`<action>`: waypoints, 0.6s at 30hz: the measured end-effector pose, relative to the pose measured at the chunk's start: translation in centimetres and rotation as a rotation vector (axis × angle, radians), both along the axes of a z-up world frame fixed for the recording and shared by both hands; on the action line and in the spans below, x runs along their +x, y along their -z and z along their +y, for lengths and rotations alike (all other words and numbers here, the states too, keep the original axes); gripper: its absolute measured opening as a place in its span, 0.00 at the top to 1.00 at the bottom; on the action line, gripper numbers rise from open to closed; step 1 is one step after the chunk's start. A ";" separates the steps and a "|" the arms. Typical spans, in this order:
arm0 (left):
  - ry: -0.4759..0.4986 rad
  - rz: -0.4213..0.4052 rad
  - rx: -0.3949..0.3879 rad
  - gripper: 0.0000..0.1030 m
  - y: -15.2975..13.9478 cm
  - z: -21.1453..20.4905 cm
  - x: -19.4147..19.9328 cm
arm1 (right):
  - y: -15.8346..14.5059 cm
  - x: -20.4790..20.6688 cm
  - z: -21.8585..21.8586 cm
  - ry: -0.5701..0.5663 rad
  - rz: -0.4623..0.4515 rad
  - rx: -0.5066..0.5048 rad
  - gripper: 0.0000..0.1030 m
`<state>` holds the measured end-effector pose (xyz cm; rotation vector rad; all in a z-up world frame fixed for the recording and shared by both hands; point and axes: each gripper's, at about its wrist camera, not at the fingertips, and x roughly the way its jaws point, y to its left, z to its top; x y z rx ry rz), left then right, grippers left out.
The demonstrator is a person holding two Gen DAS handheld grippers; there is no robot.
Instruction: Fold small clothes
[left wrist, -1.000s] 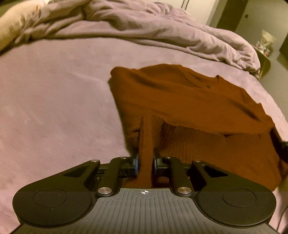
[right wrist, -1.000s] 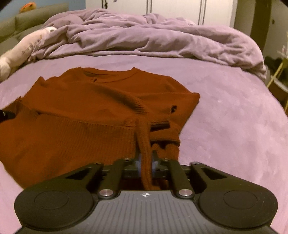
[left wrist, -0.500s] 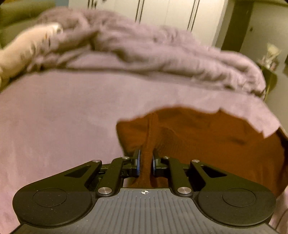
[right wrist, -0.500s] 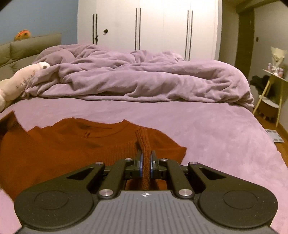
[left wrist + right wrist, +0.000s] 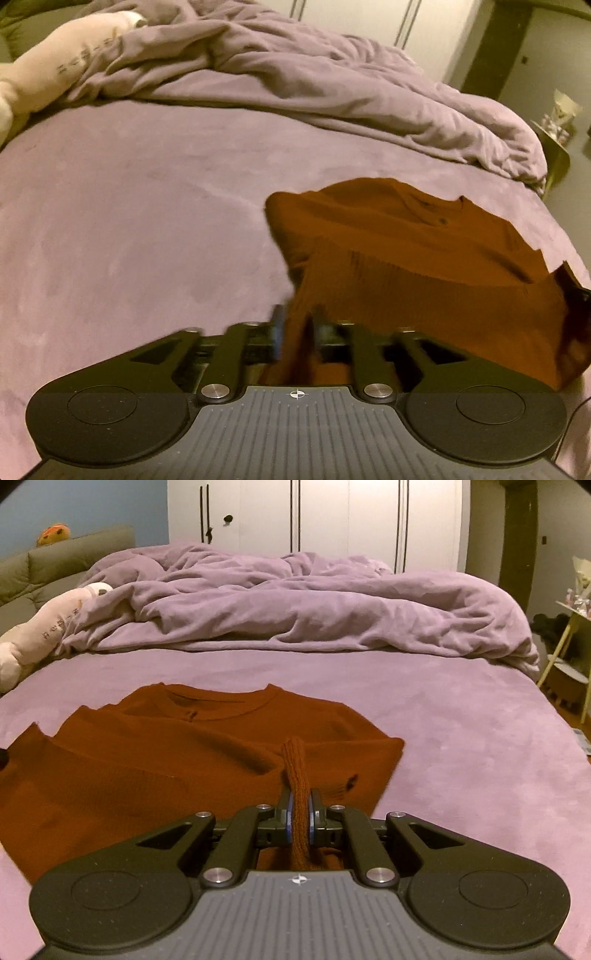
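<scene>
A rust-brown knit sweater (image 5: 406,251) lies on the purple bed sheet (image 5: 129,221), its collar at the far side. My left gripper (image 5: 297,325) is at the sweater's near left edge. Its jaws are opening and blurred, and a fold of the knit still runs loosely between them. In the right wrist view the same sweater (image 5: 166,760) spreads out to the left. My right gripper (image 5: 300,812) is shut on a ribbed strip of its near edge, which stands up between the blue pads.
A crumpled purple duvet (image 5: 295,609) is heaped across the far half of the bed. A pale plush toy (image 5: 48,627) lies at the far left. White wardrobe doors (image 5: 332,517) stand behind, and a small side table (image 5: 569,653) is off the bed's right edge.
Both grippers lifted the sweater's near edge. The left jaws, earlier pinched on the knit, have now parted. The right jaws have stayed pinched on their strip.
</scene>
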<state>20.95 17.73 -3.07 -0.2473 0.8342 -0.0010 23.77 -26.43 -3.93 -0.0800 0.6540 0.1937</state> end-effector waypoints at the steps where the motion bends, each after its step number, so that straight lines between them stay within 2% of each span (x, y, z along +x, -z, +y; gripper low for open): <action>1: 0.018 0.001 -0.026 0.39 0.4 0.0 0.4 | 0.0 0.1 0.2 -0.001 0.005 -0.003 0.93; 2: 0.021 0.012 -0.048 0.32 0.8 0.0 0.9 | 0.0 0.1 0.4 -0.003 0.009 -0.002 0.93; 3: 0.014 0.029 -0.063 0.39 1.3 -0.1 1.3 | 0.0 0.1 0.5 -0.006 0.014 0.001 0.93; 4: 0.016 0.035 -0.070 0.41 1.6 -0.3 1.8 | 0.1 0.2 0.7 -0.010 0.020 0.001 0.93; 7: 0.015 0.014 -0.048 0.66 1.9 -1.2 2.1 | 0.3 0.2 1.0 -0.020 0.030 -0.017 0.93; 8: 0.017 0.009 -0.047 0.82 2.0 -1.4 2.2 | 0.4 0.2 1.1 -0.020 0.036 -0.026 0.93; 12: 0.016 -0.017 0.015 0.84 1.3 -2.5 1.1 | 0.5 -0.5 1.4 -0.027 0.024 -0.057 0.93; 18: -0.014 -0.049 0.035 0.87 0.1 -2.0 -1.8 | -0.9 -3.7 1.3 -0.070 -0.040 -0.036 0.93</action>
